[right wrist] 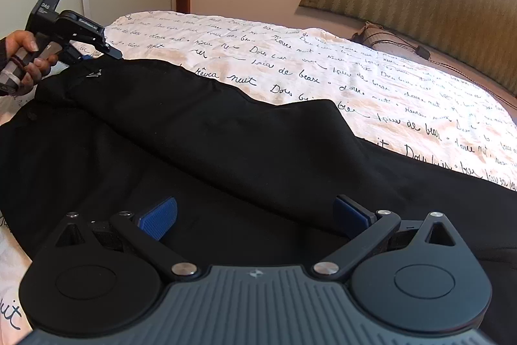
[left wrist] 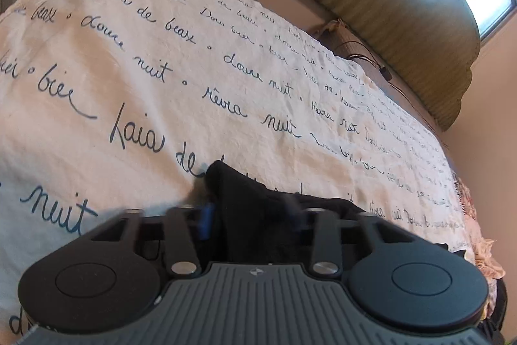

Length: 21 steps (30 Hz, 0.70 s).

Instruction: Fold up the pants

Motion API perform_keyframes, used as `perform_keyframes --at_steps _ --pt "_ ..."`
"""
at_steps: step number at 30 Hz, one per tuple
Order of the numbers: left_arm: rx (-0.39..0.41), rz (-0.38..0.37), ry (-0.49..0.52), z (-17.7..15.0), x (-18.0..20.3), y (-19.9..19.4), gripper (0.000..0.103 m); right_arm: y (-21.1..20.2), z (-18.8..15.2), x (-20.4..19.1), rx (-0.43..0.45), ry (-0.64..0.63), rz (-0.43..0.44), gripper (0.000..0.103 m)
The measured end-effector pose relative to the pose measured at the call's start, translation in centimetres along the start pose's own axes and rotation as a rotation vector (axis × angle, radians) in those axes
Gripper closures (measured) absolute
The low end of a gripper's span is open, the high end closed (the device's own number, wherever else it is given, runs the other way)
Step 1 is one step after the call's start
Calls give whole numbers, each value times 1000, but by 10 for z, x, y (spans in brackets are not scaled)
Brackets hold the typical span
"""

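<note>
While the left gripper seemingly pinches the pants, the right gripper gapes.

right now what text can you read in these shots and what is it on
"douce nuit", "rêve", "bien", "de beaux": dark cursive script repeated across the white printed bedspread.
"DAS": small white letters on the black plate of the left hand-held gripper; the finer print beside it is too small to read.
Small white logo on the black pants: no legible letters.

Bedspread bare beyond pants; headboard blocks far side.
</note>
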<state>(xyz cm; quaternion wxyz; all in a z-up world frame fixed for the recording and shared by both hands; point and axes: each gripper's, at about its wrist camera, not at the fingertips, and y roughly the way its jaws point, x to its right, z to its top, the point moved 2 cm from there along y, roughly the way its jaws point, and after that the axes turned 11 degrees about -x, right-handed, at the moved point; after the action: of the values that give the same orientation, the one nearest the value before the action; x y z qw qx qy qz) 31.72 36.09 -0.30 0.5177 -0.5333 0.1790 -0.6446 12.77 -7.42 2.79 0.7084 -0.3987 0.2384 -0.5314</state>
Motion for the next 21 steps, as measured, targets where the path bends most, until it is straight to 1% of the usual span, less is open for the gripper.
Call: perform_keyframes --at_steps 1,2,4,7,9,12,13,14,16,18,20,21 --pt "-5 10 7 0 0 1 87 -1 0 0 4 -6 -3 0" --pt "-1 14 20 -1 1 1 91 -2 0 1 7 -8 -3 0" --pt "19 35 68 -6 6 -2 95 -3 2 3 14 -6 12 0" --pt "90 79 169 -13 23 -13 98 -1 8 13 34 20 87 0" --pt "146 75 223 -18 32 -26 98 -3 15 22 105 29 135 0" --pt "213 52 288 -28 47 -46 98 -7 33 36 240 -54 182 0" --pt "236 41 307 -31 51 -52 99 -5 42 40 251 -86 191 0" --pt "258 24 327 -35 55 -59 99 -1 54 45 235 -121 217 0" --pt "306 -13 360 -42 63 -72 99 15 77 56 186 -175 331 0" --pt "344 -52 382 -48 70 -84 99 41 101 66 92 -183 418 0" --pt "376 -90 419 -56 76 -93 99 71 124 72 -18 -173 458 0" --pt "392 -105 440 -60 79 -98 99 84 134 74 -52 -166 465 0"
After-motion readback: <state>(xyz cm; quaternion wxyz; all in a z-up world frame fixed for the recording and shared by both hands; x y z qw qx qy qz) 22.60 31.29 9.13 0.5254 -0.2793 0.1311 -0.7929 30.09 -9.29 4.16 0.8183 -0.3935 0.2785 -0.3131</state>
